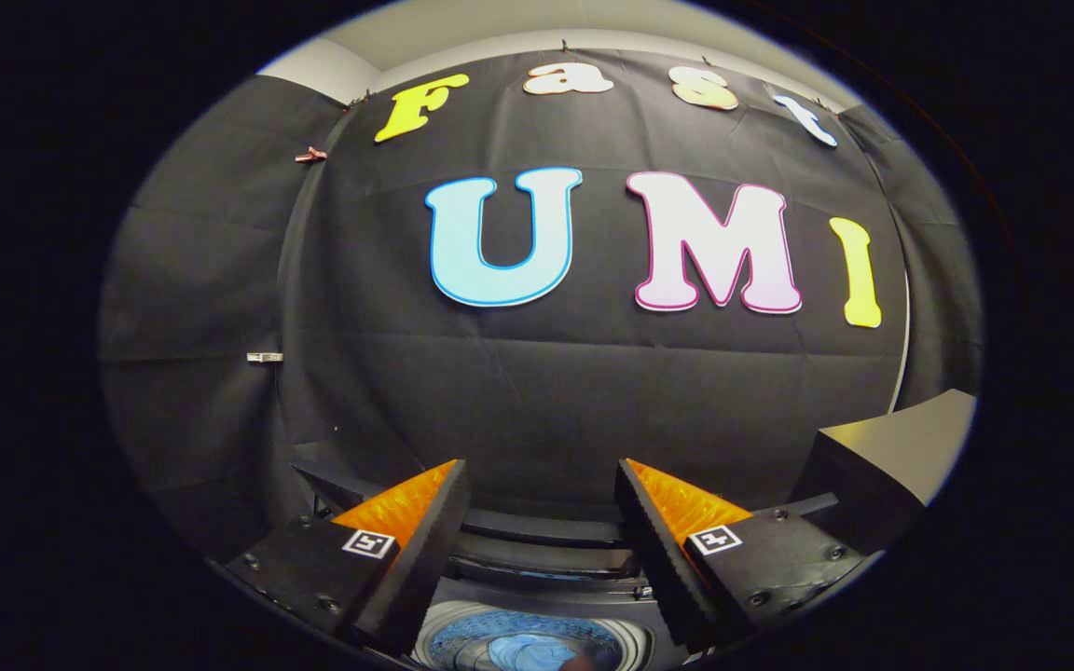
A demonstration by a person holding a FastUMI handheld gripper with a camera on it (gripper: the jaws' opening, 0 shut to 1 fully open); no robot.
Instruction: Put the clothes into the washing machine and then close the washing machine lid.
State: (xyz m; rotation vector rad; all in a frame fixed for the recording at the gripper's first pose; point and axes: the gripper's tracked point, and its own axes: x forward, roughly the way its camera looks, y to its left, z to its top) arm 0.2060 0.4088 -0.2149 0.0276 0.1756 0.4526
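- Fingers of the hand-held gripper [542, 550] sit nearest the lens, spread wide apart with nothing between them; neither finger touches any object. Judged: an empty, parted pair suits a tool that has no garment to carry at present.
- Clothes [526, 650], a blue bundle, lie at 6 o'clock from the gap between the fingers, down inside the drum of the washing machine [537, 545]. Judged: the loading part of the task appears done, since the garment rests within the tub and not on the rim.
- Washing machine rim and dark back panel run across just ahead of the fingertips, from 9 o'clock to 3 o'clock of the gap. The opening is uncovered.
- Lid [882, 461], judged to be the dark slab standing up at 2 o'clock of the right finger, is raised and well apart from the fingers. Identification is uncertain, as its hinge is hidden.
- Judged: the gripper is held high and pointing level, which clears the opening and leaves room to reach toward the slab and swing it down.
- Risk noted: the lid's free edge is not plainly visible, so contact must be found with care.
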